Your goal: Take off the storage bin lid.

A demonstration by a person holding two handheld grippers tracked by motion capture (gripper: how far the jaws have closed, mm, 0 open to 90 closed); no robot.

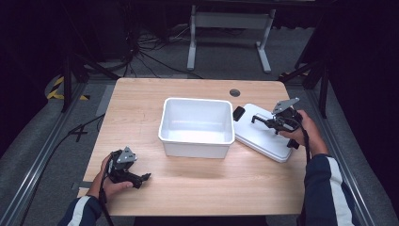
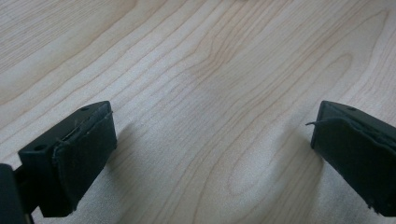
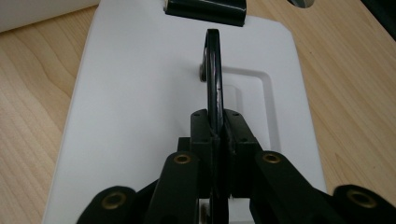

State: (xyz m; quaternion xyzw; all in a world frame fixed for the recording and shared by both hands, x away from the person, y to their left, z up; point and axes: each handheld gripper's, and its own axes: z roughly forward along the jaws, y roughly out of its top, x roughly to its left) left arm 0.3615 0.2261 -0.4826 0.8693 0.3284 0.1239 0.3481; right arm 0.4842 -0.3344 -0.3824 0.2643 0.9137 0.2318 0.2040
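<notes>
At the near left corner of the desk (image 1: 197,188), the left gripper (image 1: 141,178) rests low over bare wood, its jaws spread wide with nothing between them; in the left gripper view only wood grain lies between the two pads (image 2: 84,154).

Farther in, at the middle of the desk, stands the white bin (image 1: 197,126), open and empty as far as the high view shows. Just beside it, toward the right edge, the white lid (image 1: 263,136) lies flat on the wood, near the bin's right wall but apart from it. The right gripper (image 1: 256,118) is over the lid with its jaws closed on the lid's black handle (image 3: 214,70), which stands up on edge between them. A black latch (image 3: 205,10) sits at the lid's far end.

Judged from this, the grasp is made but the lid is not yet lifted; raising it, carrying it over the bin and seating it on the rim all remain. The bin's right rim is the one thing the lid must clear on the way.

Near the far edge a round cable hole (image 1: 235,92) is set into the desk, out of the path. Beyond it, a white table frame (image 1: 230,28) and loose cables (image 1: 150,52) stand on the floor.
</notes>
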